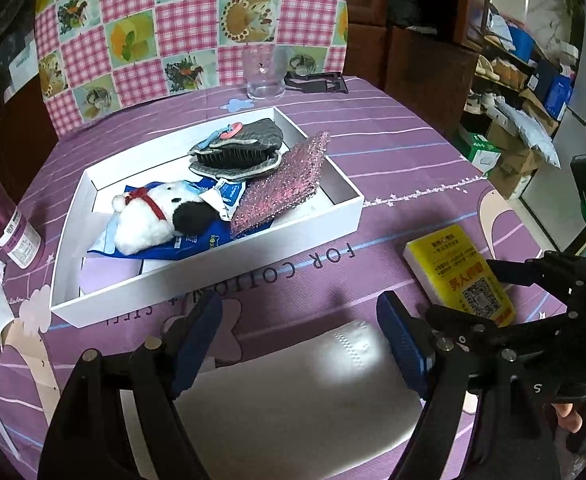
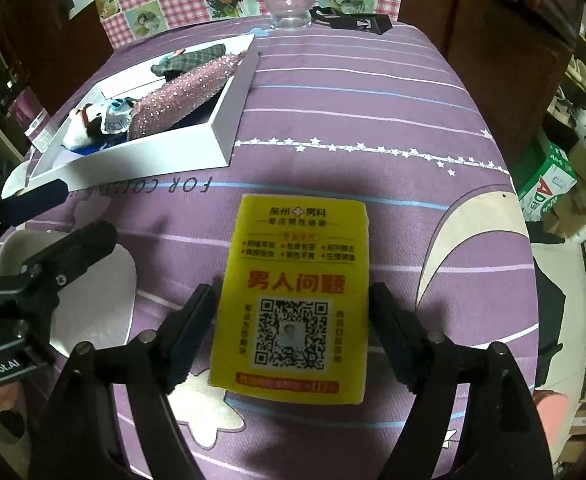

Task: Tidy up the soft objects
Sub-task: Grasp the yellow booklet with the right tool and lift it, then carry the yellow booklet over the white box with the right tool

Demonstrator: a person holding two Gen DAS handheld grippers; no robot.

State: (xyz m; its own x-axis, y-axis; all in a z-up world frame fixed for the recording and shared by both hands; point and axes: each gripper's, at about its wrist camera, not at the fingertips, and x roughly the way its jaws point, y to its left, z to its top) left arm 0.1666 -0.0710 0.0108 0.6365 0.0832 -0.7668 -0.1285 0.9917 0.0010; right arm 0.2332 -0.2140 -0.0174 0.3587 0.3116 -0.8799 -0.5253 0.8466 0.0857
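Straddling the yellow tissue pack [image 2: 293, 300], the right gripper [image 2: 293, 332] had its jaws spread, one pad on each long side, and honestly I couldn't say for sure the pads were pressing yet, so I'd call it released. The pack lay flat on the purple tablecloth [image 2: 373, 120], on the near side of the white box [image 2: 229, 120] and well apart from it.

Just beside the pack on the left, the left gripper [image 1: 299, 340] also stood spread, over a white soft pack [image 1: 293, 380] sitting between its blue pads [image 1: 397, 344] with gaps both sides, so nothing gripped there either.

If I were doing this: squeeze the yellow pack across its short width, around the middle, gently, since it will probably squash and slip if pinched at a corner.

Farther back, the box already held a plush toy [image 1: 153, 216], a sparkly pink pouch [image 1: 281, 184] leaning on its right wall, and grey checked mitts [image 1: 245, 148]. The near-left corner looked like the freest spot to drop into. Beyond the box stood a clear glass [image 1: 263, 76].
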